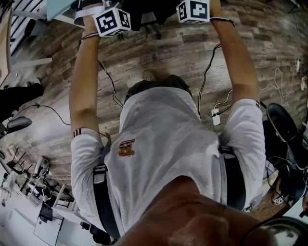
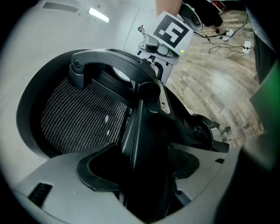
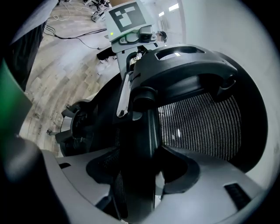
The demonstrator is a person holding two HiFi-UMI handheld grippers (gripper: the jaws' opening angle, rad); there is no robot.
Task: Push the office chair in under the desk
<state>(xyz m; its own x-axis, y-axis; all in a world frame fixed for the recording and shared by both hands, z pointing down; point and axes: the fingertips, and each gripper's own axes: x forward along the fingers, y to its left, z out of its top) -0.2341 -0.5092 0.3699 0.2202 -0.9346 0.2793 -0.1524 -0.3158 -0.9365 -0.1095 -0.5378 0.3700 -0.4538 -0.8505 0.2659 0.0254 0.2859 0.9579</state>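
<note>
The black office chair [image 1: 144, 14] stands at the top of the head view between my two outstretched arms, in front of a pale blue desk top [image 1: 60, 7]. My left gripper [image 1: 111, 21] and right gripper [image 1: 193, 10] are both at its backrest. In the left gripper view the mesh back [image 2: 83, 118] fills the frame, and the left gripper [image 2: 144, 175] is shut on the backrest's black rim. The right gripper [image 3: 135, 175] is shut on the same rim beside the mesh [image 3: 201, 122]. Each gripper view shows the other gripper's marker cube [image 2: 173, 30] [image 3: 127, 17].
Wood-plank floor [image 1: 159, 62] with loose cables and a white power strip [image 1: 215, 116]. Another dark chair [image 1: 281, 122] stands at the right. Stands and clutter [image 1: 38, 182] crowd the lower left. A dark shoe-like shape [image 1: 19, 93] lies at the left edge.
</note>
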